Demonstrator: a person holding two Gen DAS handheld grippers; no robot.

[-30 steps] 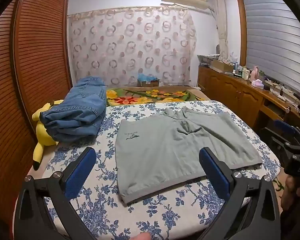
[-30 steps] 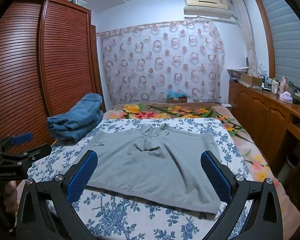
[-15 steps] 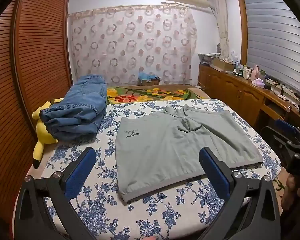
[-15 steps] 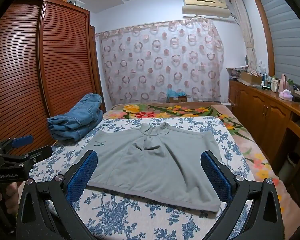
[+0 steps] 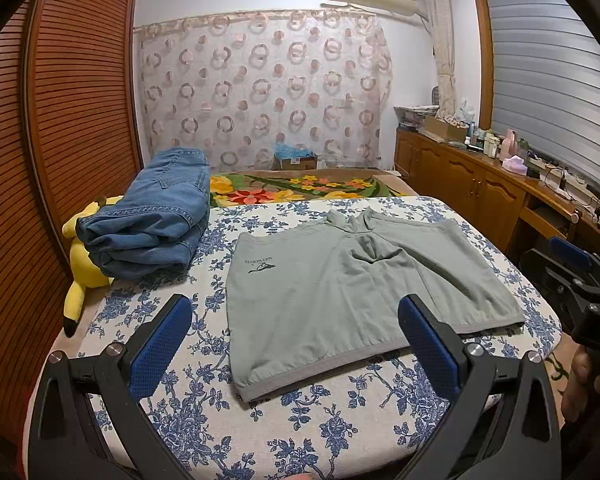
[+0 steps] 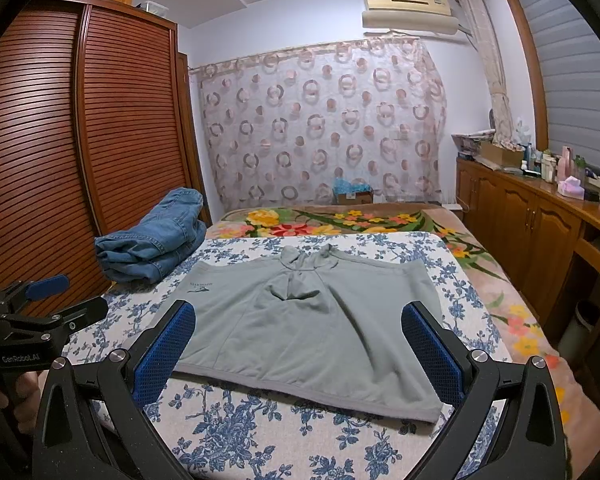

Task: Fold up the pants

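The grey-green pants point(image 5: 340, 288) lay spread flat on the bed point(image 5: 340, 420), on its blue-flowered sheet, both legs side by side with the hems toward the near edge and the waistband bunched a little at the far side. A small dark logo point(image 5: 260, 266) showed on the leg nearer the wardrobe. The left hand-held gripper point(image 5: 296, 340) hung above the near edge of the bed, its blue-padded fingers point(image 5: 160, 344) spread wide and holding nothing, apart from the cloth. The right hand-held gripper point(image 6: 298, 346) hovered likewise over the hems, jaws wide apart and empty. Each tool could be seen from the other's camera, off to the side of the bed. A stack of folded blue jeans point(image 5: 152, 220) sat near the pants on the wardrobe side, touching a yellow plush toy point(image 5: 82, 264) at the bed's edge. A flowered blanket point(image 6: 340, 220) lay beyond the sheet.
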